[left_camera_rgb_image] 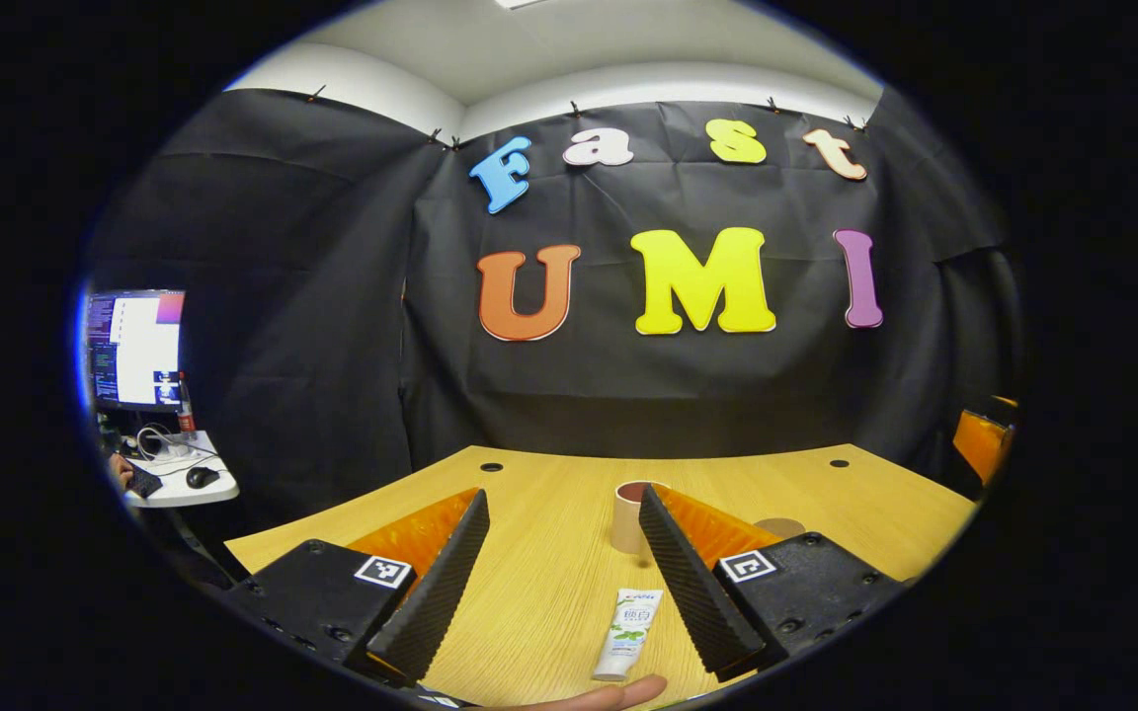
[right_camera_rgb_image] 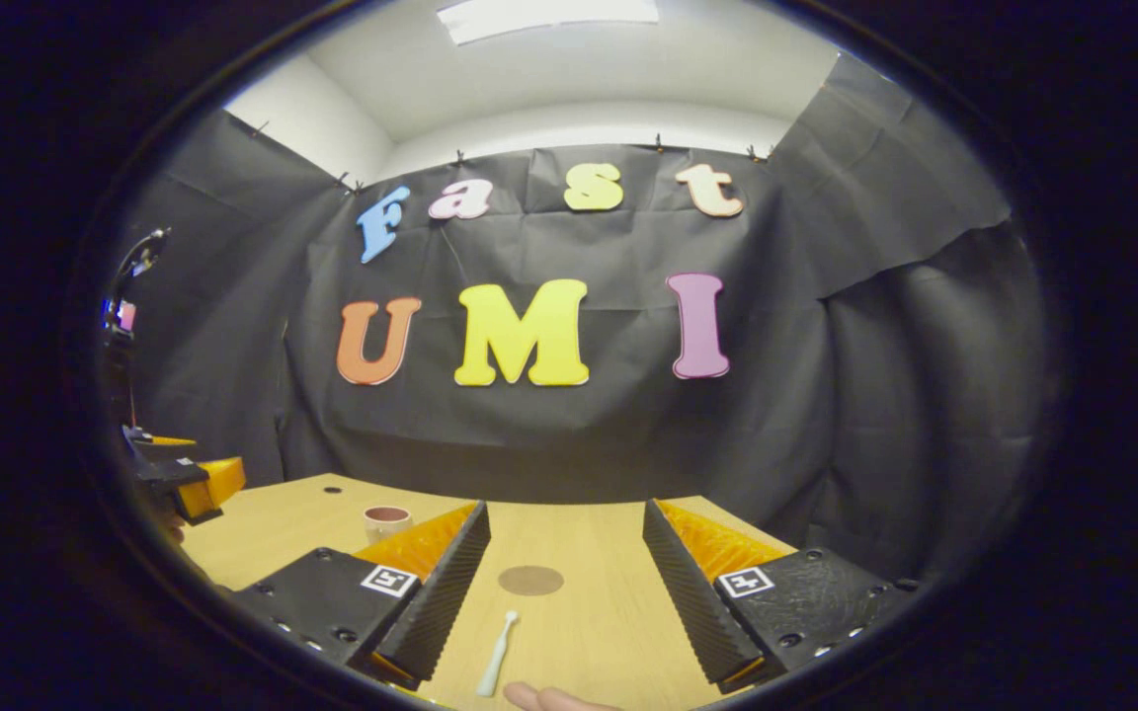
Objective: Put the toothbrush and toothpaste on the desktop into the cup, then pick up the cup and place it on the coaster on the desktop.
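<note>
Two grippers are hovering wide open over the desk (left_camera_rgb_image: 549,573), holding nothing. Between the left gripper (left_camera_rgb_image: 569,592) fingers, the cup (left_camera_rgb_image: 628,518) is standing mid-desk and the toothpaste (left_camera_rgb_image: 628,632) is lying near the front edge. Between the right gripper (right_camera_rgb_image: 564,592) fingers are lying the coaster (right_camera_rgb_image: 530,580) and toothbrush (right_camera_rgb_image: 497,654).

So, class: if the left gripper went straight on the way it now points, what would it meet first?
Probably the toothpaste, lying on the desk between the open left gripper fingers. The cup stands beyond it, though depth is hard to judge.
</note>
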The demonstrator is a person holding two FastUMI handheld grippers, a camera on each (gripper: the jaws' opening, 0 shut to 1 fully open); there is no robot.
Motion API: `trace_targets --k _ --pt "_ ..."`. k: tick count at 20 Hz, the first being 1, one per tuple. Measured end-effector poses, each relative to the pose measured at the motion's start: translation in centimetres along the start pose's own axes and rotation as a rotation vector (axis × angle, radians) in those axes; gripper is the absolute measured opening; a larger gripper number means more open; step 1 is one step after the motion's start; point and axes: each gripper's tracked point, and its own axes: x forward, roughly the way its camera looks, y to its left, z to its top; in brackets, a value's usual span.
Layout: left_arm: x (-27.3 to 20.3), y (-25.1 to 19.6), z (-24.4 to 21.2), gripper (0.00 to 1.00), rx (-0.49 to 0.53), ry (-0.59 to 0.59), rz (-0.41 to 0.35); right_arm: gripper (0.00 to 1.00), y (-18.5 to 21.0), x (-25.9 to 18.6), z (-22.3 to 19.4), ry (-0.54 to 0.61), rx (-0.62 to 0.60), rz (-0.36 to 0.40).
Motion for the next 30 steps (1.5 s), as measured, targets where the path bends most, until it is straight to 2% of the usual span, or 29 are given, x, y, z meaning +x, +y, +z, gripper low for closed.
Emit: trace_targets --k 4,8,12,14,16,17,22,24,26,30 --pt "0.5 -0.2 -0.1 0.97 0.003 0.007 -0.004 0.94 0.2 0.3 -0.2 0.018 0.02 0.006" --pt "0.6 -0.2 0.5 0.97 0.037 -0.01 -0.014 0.94 0.2 0.5 0.8 -0.014 -0.031 -0.026" --pt "0.7 -0.6 1.3 0.97 0.018 -0.075 -0.043 0.96 1.5 0.2 0.6 -0.026 -0.01 -0.003" --pt "1.3 -1.4 0.1 0.97 0.021 -0.047 -0.069 0.96 1.8 -0.2 0.0 -0.017 -0.029 -0.005" --pt "1.3 -0.7 -0.8 0.94 0.016 -0.013 -0.059 0.96 2.1 -0.4 -0.2 -0.011 -0.041 -0.006" --pt "1.2 -0.6 -0.9 0.97 -0.007 -0.009 -0.059 0.96 2.3 -0.5 -0.1 -0.012 -0.036 0.0" --pt "1.3 -1.3 -2.1 0.97 -0.058 0.019 -0.113 0.94 2.8 -0.8 -0.4 -0.008 -0.013 0.013" --pt "1.7 -2.2 -3.9 0.97 -0.061 0.07 -0.15 0.96 2.9 -0.9 -0.9 -0.004 -0.027 0.011" --pt "1.9 -2.8 -6.5 0.97 -0.047 0.154 -0.169 0.94 3.2 -0.9 -1.4 0.003 -0.043 0.015" --pt "1.8 -3.4 -11.6 0.98 0.034 0.308 -0.191 0.94 3.4 -0.9 -2.7 0.028 -0.046 0.026"
